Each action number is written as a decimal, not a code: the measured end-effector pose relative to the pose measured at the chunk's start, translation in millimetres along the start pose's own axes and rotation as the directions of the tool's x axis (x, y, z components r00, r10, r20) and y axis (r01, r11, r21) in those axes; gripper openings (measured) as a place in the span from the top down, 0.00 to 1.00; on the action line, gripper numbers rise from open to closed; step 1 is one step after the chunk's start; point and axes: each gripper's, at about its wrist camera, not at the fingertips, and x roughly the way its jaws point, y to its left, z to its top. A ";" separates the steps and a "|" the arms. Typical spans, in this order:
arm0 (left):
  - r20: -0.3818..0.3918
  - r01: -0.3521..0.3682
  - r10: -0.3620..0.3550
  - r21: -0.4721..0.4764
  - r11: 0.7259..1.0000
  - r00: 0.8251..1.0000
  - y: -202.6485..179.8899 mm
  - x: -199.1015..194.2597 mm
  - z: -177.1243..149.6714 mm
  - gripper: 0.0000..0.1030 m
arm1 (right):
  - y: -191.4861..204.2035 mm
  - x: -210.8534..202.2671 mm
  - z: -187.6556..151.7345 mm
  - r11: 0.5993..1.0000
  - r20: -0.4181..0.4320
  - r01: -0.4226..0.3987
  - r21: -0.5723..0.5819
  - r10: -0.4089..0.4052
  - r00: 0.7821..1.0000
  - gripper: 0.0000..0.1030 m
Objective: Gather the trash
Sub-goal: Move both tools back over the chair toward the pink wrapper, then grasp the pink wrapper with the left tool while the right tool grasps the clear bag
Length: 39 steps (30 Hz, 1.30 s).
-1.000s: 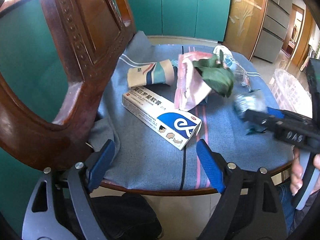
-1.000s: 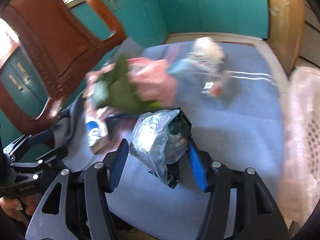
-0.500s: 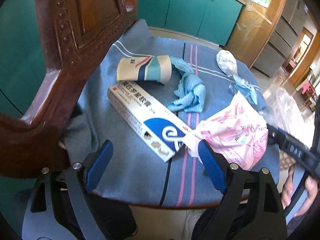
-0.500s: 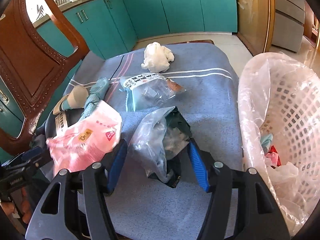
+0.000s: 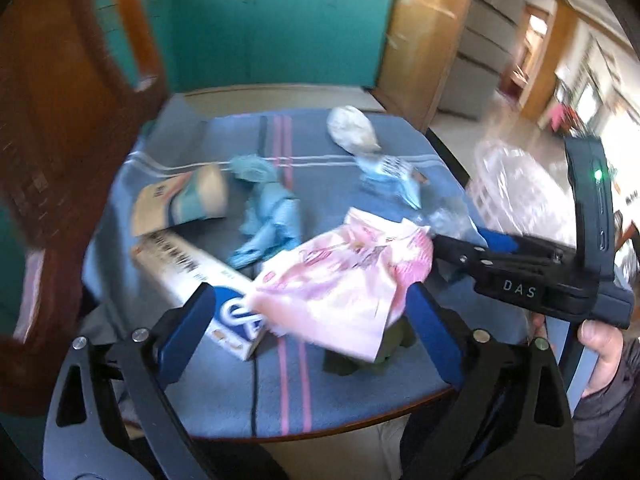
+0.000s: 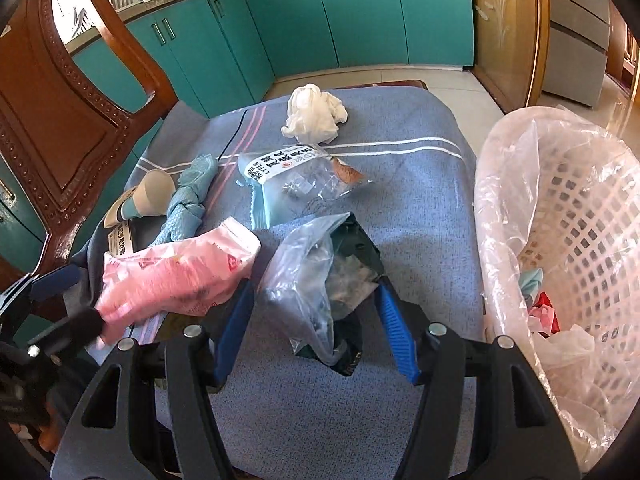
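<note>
A pink plastic bag lies between the fingers of my left gripper, whose jaws are opening; the pads stand clear of it. Something dark green shows beneath the bag. My right gripper is shut on a silver and dark foil bag, just above the blue cloth on the chair seat. In the right wrist view the pink bag sits at the left, by the left gripper. The white lined basket holding trash stands to the right of the seat.
On the cloth lie a white crumpled tissue, a clear and blue wrapper, a twisted blue rag, a paper cup on its side and a long white box. The carved chair back rises at the left.
The pink bag has come from mid-seat to between my left fingers, which now stand wider. My right gripper kept the foil bag, and the basket came into its view.
</note>
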 end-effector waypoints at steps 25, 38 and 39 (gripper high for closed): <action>-0.035 0.100 -0.100 0.007 0.995 0.994 -3.4 6.7 -11.6 0.65 | 10.7 2.3 -2.3 0.997 0.017 0.031 -0.070 -0.030 0.999 0.40; 0.002 0.071 -0.071 -0.022 0.997 0.997 11.5 -23.0 -24.4 0.72 | 10.8 -8.3 -0.3 0.997 0.062 0.028 -0.070 -0.024 0.998 0.43; 0.007 0.069 -0.068 -0.022 0.997 0.998 12.2 -26.3 -25.1 0.72 | 11.3 -8.4 -0.2 0.997 0.063 0.028 -0.072 -0.024 0.998 0.43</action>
